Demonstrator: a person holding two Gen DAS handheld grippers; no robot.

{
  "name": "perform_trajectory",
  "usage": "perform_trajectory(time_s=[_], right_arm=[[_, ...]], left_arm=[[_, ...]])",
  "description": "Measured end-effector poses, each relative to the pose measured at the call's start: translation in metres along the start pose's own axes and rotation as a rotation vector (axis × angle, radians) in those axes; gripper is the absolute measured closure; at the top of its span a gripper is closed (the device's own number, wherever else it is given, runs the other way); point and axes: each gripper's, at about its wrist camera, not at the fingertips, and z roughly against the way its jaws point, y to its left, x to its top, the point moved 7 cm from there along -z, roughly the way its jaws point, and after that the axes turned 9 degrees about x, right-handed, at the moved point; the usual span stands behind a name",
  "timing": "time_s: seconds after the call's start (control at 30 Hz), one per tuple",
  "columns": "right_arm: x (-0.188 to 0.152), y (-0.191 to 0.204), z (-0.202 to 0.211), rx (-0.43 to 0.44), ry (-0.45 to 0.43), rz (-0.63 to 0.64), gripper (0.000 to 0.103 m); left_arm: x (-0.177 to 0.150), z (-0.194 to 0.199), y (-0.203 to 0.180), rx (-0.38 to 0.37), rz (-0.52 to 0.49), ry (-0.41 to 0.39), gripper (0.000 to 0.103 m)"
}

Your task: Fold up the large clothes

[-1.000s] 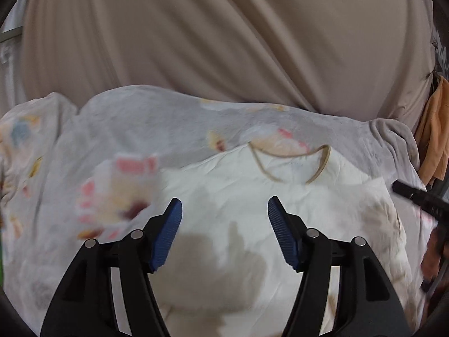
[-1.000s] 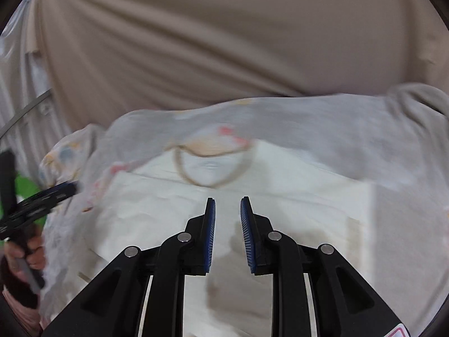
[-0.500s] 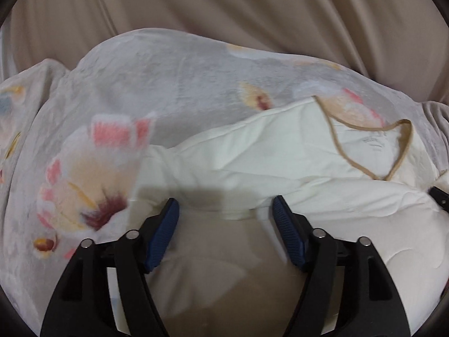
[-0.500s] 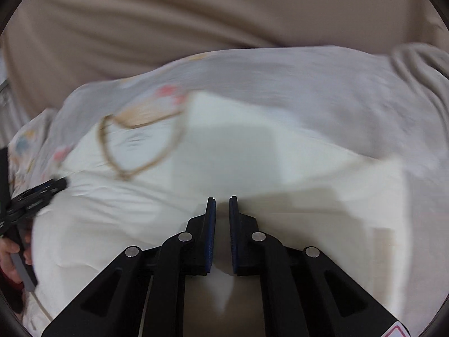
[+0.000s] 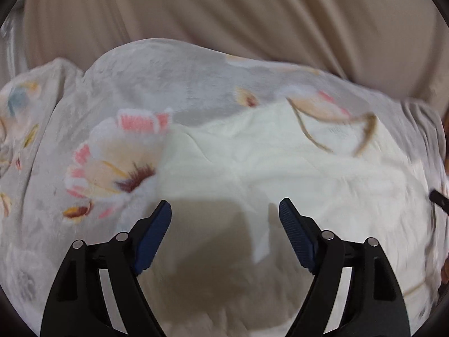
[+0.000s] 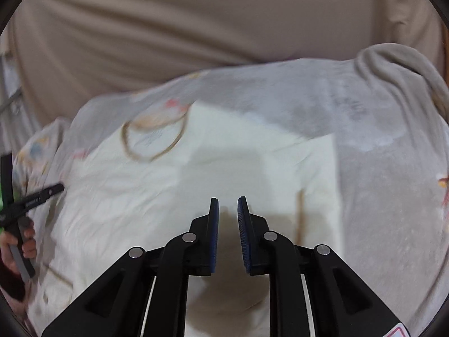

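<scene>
The cream shirt [image 5: 280, 163] lay flat in the middle of both views, spread on a grey flowered blanket [image 5: 134, 90]. That blanket looked soft and wide, so it gave the shirt room to be folded. The shirt's neck hole, edged in tan [image 6: 153, 137], sat toward the upper left of the right wrist view and the upper right of the left wrist view. One side of the shirt looked already turned in, with a straight edge at the right of the right wrist view, so the fold seemed partly done.

The left gripper [image 5: 224, 219] hung low over the bottom part of the shirt. Its jaws had just been opening and stood wide apart, with nothing pinched between them. It looked released, maybe ready to take a new bit of cloth.

The right gripper [image 6: 228, 219] also pointed down at the shirt near the bottom middle of its view. Its jaws had just opened a little from being clenched, and a thin gap showed between the blue pads [image 6: 214, 233]. No cloth was in that gap.

A beige curtain [image 6: 196, 28] filled the top of both views. A hand [image 6: 16, 250] showed at the far left of the right wrist view.
</scene>
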Motion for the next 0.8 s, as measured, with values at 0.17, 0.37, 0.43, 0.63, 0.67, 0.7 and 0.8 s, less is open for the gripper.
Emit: perform_trajectory(time_s=[0.17, 0.37, 0.43, 0.63, 0.67, 0.7, 0.8], right_arm=[[-0.03, -0.01, -0.006, -0.096, 0.066, 0.005, 0.092], [-0.053, -0.028, 0.004, -0.119, 0.093, -0.013, 0.093], [-0.053, -0.029, 0.017, -0.104, 0.077, -0.059, 0.092], [-0.062, -0.003, 0.072, -0.091, 0.012, -0.04, 0.076], [-0.068, 0.001, 0.081, -0.086, 0.002, -0.039, 0.073], [-0.076, 0.004, 0.09, -0.085, -0.005, -0.039, 0.069], [-0.095, 0.008, 0.109, -0.094, -0.015, -0.032, 0.063]], left_arm=[[-0.046, 0.001, -0.001, 0.064, -0.089, 0.047, 0.024], [-0.065, 0.003, 0.032, 0.083, -0.011, 0.082, 0.019], [-0.067, 0.008, 0.037, 0.088, 0.022, 0.089, 0.019], [-0.078, 0.039, 0.04, 0.126, 0.027, 0.064, 0.021], [-0.08, 0.042, 0.04, 0.128, 0.025, 0.065, 0.021], [-0.083, 0.045, 0.04, 0.129, 0.023, 0.067, 0.021], [-0.093, 0.056, 0.039, 0.112, 0.028, 0.079, 0.021]])
